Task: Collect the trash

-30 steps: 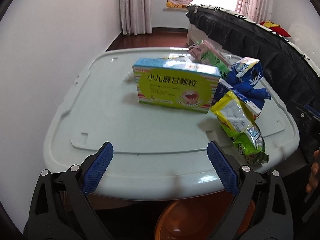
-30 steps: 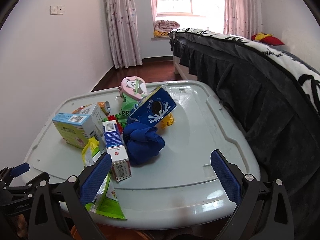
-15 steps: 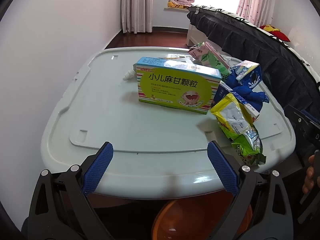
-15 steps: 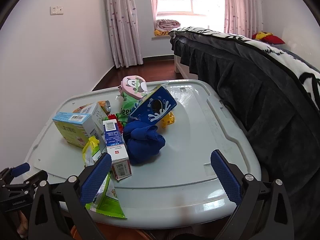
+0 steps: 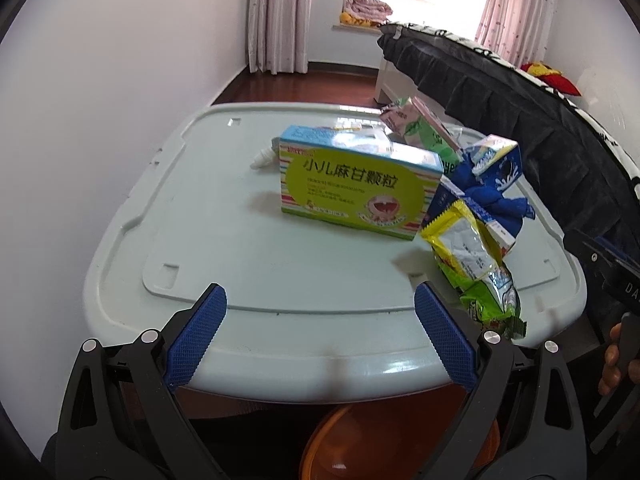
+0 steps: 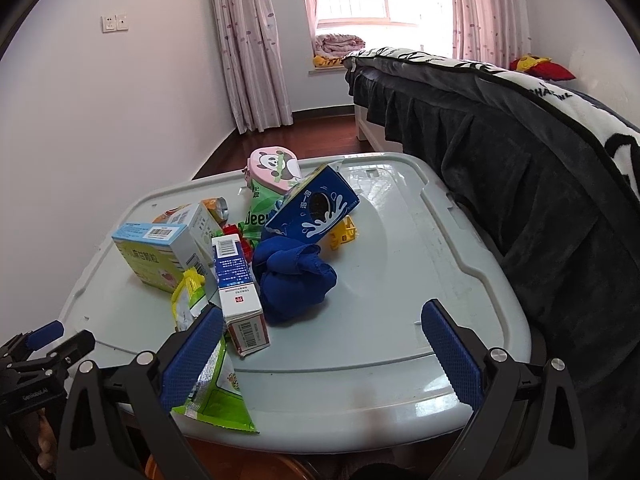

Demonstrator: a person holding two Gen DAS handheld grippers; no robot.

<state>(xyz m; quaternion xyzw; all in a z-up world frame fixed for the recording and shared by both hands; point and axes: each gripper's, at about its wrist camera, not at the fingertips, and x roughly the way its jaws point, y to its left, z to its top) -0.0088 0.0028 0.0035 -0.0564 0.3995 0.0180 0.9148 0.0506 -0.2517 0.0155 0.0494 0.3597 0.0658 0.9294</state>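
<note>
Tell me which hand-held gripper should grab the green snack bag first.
Right, probably. The right hand-held gripper is open with the green snack bag directly at its left finger; the left hand-held gripper faces bare lid.

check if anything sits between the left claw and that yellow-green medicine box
Nothing visible does. The left claw is open at the near edge of the grey lid, and only bare lid lies ahead up to the medicine box. The snack bag lies off to the right.

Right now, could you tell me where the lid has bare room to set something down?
The lid is bare between the left gripper and the medicine box. It is bare again between the blue cloth and the bed. The middle is crowded with cartons and wrappers.
</note>
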